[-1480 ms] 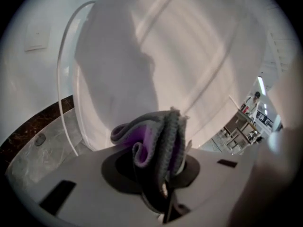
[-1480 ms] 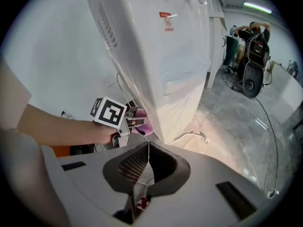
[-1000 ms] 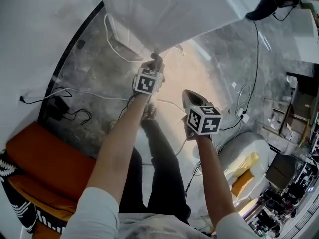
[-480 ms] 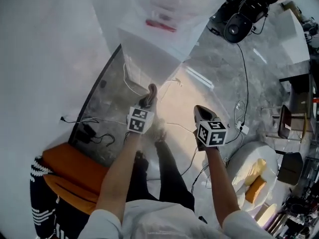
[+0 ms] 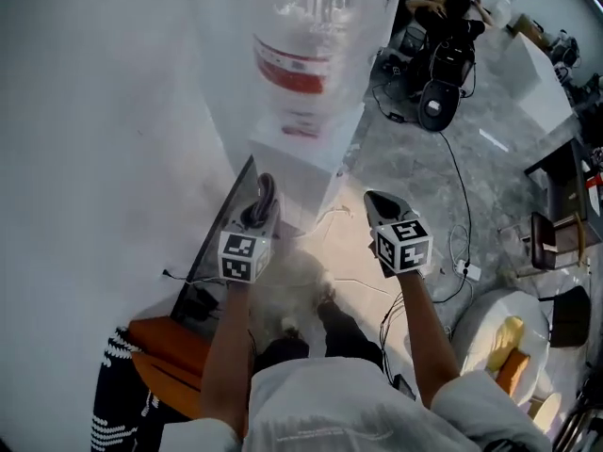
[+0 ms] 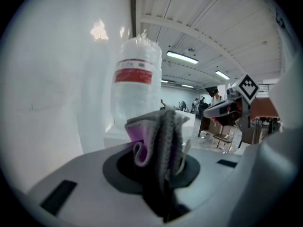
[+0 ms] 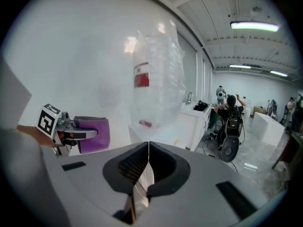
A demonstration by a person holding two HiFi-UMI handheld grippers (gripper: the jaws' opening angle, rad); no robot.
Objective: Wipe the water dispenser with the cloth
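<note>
Open workshop hall, strip lights (image 7: 255, 26) overhead, white benches (image 7: 267, 126) (people (image 7: 232, 104) beyond), floor cables (image 5: 466, 201).

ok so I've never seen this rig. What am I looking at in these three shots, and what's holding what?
There is no robot here: a person holds a two-jaw gripper in each hand. The wide shot comes from a camera on the person's head, looking steeply down along both arms. The cubes with square markers are part of the grippers. The other two shots come from cameras riding on each gripper, looking along its jaws.

The left gripper is shut on a folded grey and purple cloth. The right gripper has its jaws together with nothing visible between them.

Ahead of both stands a white water dispenser against the wall, with a clear, red-labelled bottle on top. The cloth looks short of it, not yet touching.
</note>
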